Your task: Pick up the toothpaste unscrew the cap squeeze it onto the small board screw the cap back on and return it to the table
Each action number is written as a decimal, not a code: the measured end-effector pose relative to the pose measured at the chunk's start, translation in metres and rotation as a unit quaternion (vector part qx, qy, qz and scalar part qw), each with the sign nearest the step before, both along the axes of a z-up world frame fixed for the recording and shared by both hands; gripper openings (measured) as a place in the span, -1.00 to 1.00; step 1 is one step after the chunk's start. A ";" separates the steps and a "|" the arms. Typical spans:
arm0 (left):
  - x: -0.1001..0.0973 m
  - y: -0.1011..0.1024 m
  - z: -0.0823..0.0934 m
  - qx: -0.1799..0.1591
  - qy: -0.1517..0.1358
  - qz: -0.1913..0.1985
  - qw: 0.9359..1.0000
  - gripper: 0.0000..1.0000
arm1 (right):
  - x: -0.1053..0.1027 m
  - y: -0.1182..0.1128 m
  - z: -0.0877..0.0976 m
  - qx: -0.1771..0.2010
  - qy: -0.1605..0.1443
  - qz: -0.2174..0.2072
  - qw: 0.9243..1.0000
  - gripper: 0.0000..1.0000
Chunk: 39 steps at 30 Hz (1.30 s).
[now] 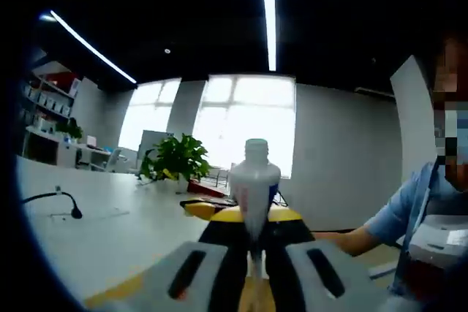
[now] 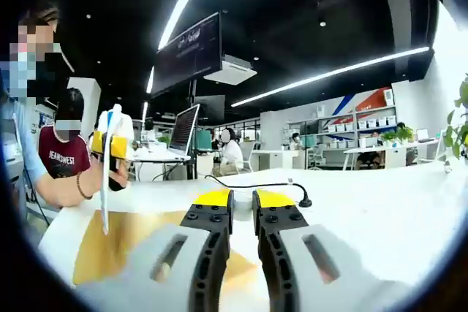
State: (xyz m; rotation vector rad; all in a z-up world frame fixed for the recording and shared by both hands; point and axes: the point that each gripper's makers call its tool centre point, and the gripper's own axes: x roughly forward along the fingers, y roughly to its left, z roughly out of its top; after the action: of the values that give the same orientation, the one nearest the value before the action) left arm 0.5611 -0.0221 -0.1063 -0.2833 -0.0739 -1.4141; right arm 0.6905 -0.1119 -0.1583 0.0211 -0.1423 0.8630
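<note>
The left gripper [image 1: 254, 272] pinches the flat tail of the tube [image 1: 254, 188], its two grey jaws closed in on either side of the crimped end, so the tube stands upright above them with its bare threaded neck at the top and no cap on it. In the left gripper view the tube rises in front of a bright window [image 1: 245, 118], with a plant [image 1: 175, 157] on the white table [image 1: 95, 231] behind and to one side, and a black gooseneck mic [image 1: 69, 208] lying further off on the same table. A person's sleeve [image 1: 406, 206] and forearm reach in from the edge of that view. The right gripper [image 2: 242, 206] has its jaws pressed nearly together with just a thin gap showing between the yellow-tipped ends, and nothing visible between them; whether a cap sits there cannot be told. In the right gripper view the left gripper [image 2: 110, 162] shows at the side, held up by the person's hand, with the tube [image 2: 107, 173] seen edge-on and hanging over the near corner of the tan board [image 2: 121, 242], which lies flat on the table just beside the right jaws. A black cable [image 2: 256, 184] runs across the table beyond the jaw tips, and a dark screen [image 2: 189, 50] hangs overhead.
</note>
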 end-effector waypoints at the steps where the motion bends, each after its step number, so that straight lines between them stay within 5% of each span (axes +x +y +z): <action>1: 0.000 -0.001 -0.001 0.004 -0.002 0.001 1.000 -0.91 | 0.004 -0.001 -0.007 -0.007 0.012 -0.005 1.000 -0.77; 12: 0.005 -0.005 -0.008 0.027 -0.013 0.020 0.999 -0.90 | 0.031 -0.017 -0.059 -0.059 0.076 -0.071 0.993 -0.77; 19: 0.009 -0.001 -0.009 0.027 -0.011 0.037 0.999 -0.90 | 0.035 -0.015 -0.085 -0.072 0.112 -0.071 0.989 -0.77; 29: 0.024 0.006 -0.012 0.035 -0.005 0.084 0.996 -0.90 | 0.031 -0.014 -0.093 -0.078 0.126 -0.066 0.987 -0.77; 39: 0.030 0.008 -0.016 0.041 0.006 0.094 0.995 -0.90 | 0.027 -0.006 -0.110 -0.124 0.145 -0.048 0.980 -0.77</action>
State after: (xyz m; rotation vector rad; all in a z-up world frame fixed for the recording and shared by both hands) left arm 0.5910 -0.0142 -0.1221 -0.2112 -0.0305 -1.2239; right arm 0.7174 -0.1175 -0.2686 -0.0921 0.2363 0.7669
